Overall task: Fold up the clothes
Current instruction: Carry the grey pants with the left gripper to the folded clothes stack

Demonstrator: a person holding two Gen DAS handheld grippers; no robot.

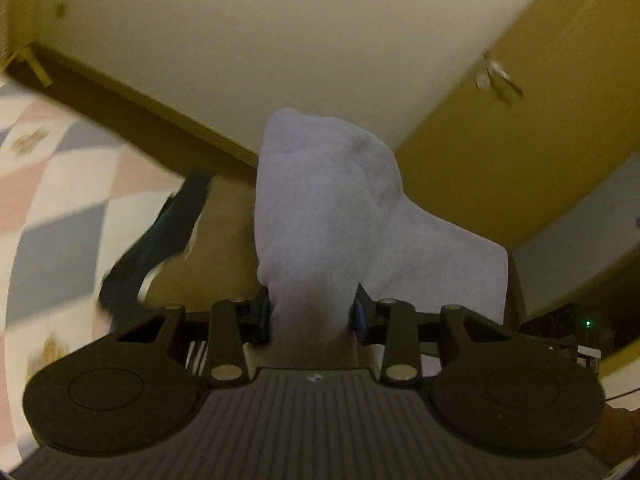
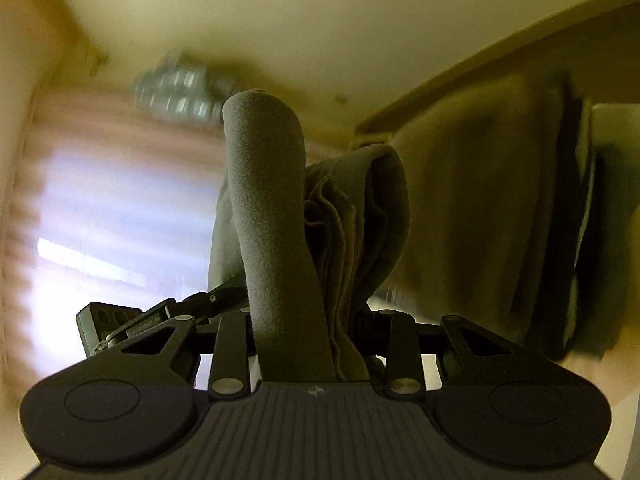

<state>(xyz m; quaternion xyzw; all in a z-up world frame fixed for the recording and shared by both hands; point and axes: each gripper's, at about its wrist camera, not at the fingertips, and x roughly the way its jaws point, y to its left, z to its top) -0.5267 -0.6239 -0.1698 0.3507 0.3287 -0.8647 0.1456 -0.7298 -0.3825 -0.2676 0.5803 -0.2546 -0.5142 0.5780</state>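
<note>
The left gripper (image 1: 312,316) is clamped on a bunched fold of pale cloth (image 1: 324,208), which rises between its fingers and drapes off to the right. The right gripper (image 2: 308,328) is clenched on the same grey fabric (image 2: 280,220), gathered in layered folds. Beyond lie a patchwork bedspread (image 1: 60,184), a yellow door (image 1: 520,140) and a bright curtained window (image 2: 112,220).
</note>
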